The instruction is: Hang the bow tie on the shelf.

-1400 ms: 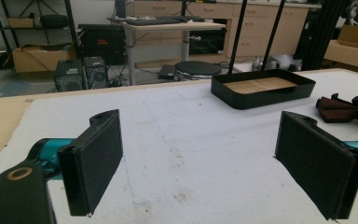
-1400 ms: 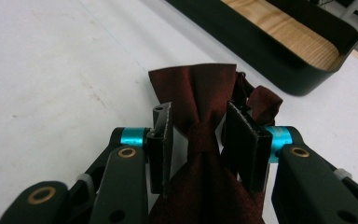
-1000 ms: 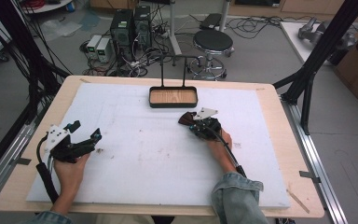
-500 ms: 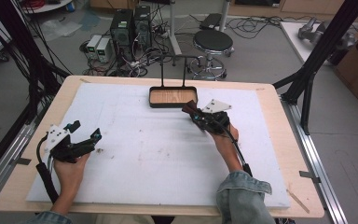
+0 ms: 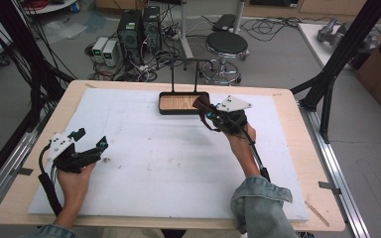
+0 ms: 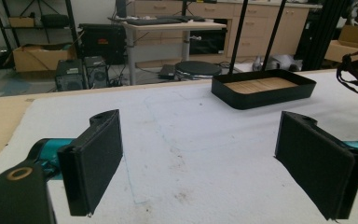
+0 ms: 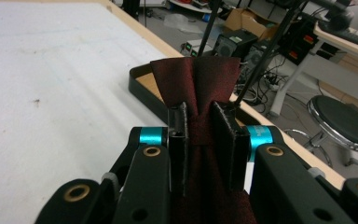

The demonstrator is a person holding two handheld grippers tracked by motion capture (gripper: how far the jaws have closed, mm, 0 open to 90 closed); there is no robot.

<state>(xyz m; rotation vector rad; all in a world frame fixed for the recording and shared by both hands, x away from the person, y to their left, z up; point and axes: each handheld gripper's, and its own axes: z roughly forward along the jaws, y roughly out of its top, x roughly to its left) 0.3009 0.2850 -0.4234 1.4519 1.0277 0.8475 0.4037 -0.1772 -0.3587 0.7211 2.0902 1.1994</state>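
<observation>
Ref: black tray (image 5: 164, 110), far-centre on white foam mat (image 5: 144, 163).
L gripper (image 5: 91, 141): well left/near of tray, low over mat; jaws wide apart, empty.
R gripper (image 5: 204, 106): at tray's right end; jaws pinch dark red cloth (image 7: 196, 84). Cloth's lower part hidden behind jaws in R gripper view.

We see a tray (image 5: 183, 103) on the white pad (image 5: 168, 158) at the table's (image 5: 287, 104) far edge, near the middle. The right gripper (image 5: 203, 105) sits at the tray's right end, with the cloth (image 7: 200, 88) between its jaws and above the tray rim. The left gripper (image 5: 90, 145) lies over the pad's near left, well apart. A stool (image 5: 226, 45) stands behind the table.
</observation>
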